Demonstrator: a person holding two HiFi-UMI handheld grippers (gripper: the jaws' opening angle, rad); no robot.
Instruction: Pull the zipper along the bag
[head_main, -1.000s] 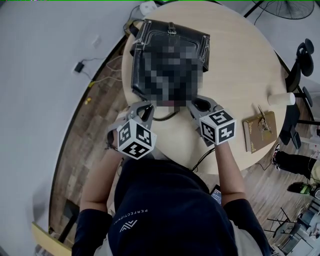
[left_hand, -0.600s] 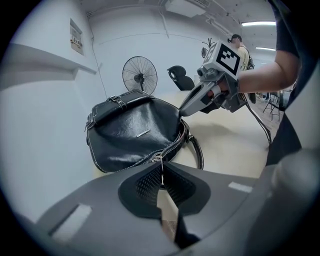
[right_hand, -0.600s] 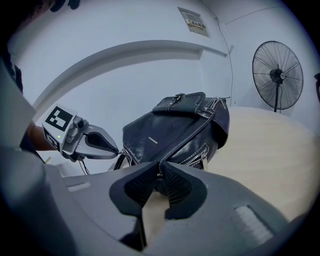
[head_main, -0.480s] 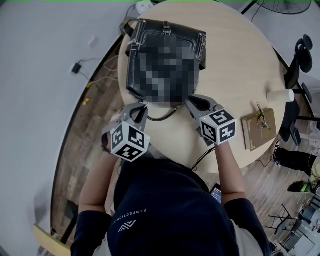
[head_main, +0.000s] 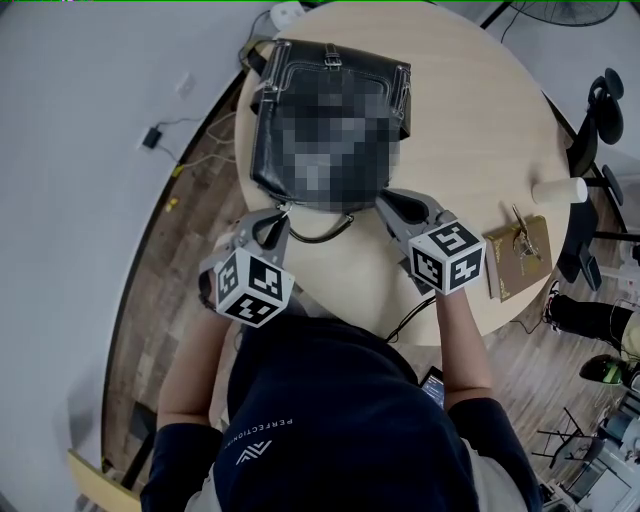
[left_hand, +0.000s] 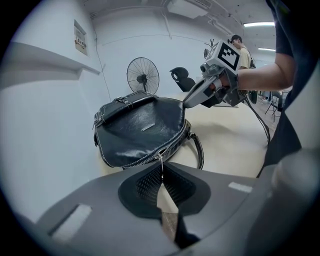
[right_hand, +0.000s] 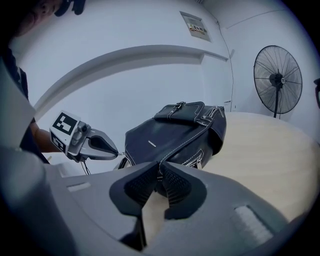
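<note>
Zipper pull (left_hand: 161, 165) sits pinched between my left fingers (left_hand: 145, 185). My right fingers (right_hand: 177, 185) clamp the near edge of the bag (right_hand: 170, 132).

We see a glossy black leather bag (head_main: 268, 150) edged with white stitching; its toothed metal zipper (left_hand: 170, 146) and thin zipper pull (left_hand: 161, 162) are silver. The round wooden table (head_main: 480, 120) is pale beige. The left gripper (head_main: 283, 208) and right gripper (head_main: 385, 200) are grey plastic, with black ribbed pads (left_hand: 145, 187) and white marker cubes (head_main: 250, 285) patterned in black squares. The plank floor (head_main: 190, 210) is brown.
</note>
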